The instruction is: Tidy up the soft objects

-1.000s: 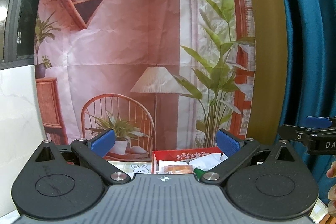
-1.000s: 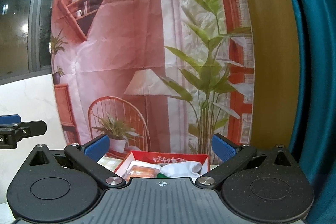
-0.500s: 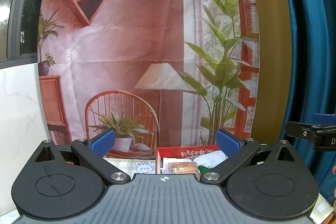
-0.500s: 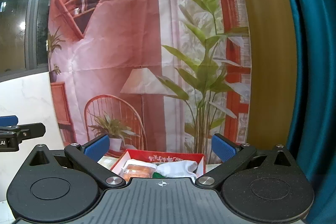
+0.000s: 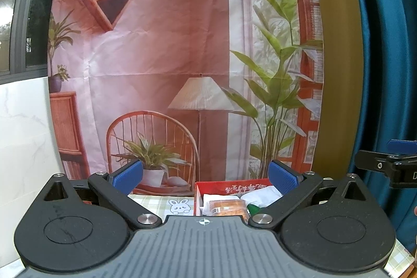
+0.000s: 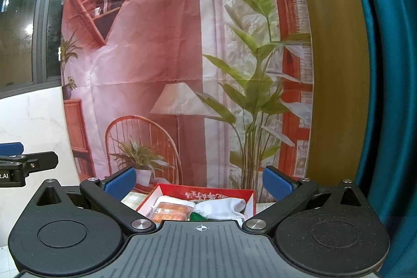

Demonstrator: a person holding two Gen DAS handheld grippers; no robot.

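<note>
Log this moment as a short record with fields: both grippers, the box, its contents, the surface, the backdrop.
left gripper: open, empty, held above the table
right gripper: open, empty, beside the left one
red box: on the table ahead of both grippers
contents: white cloth, orange packet, a green item partly hidden
tablecloth: checked, with a rabbit print
backdrop: printed room scene, hung behind the table
curtain: teal, at right
</note>
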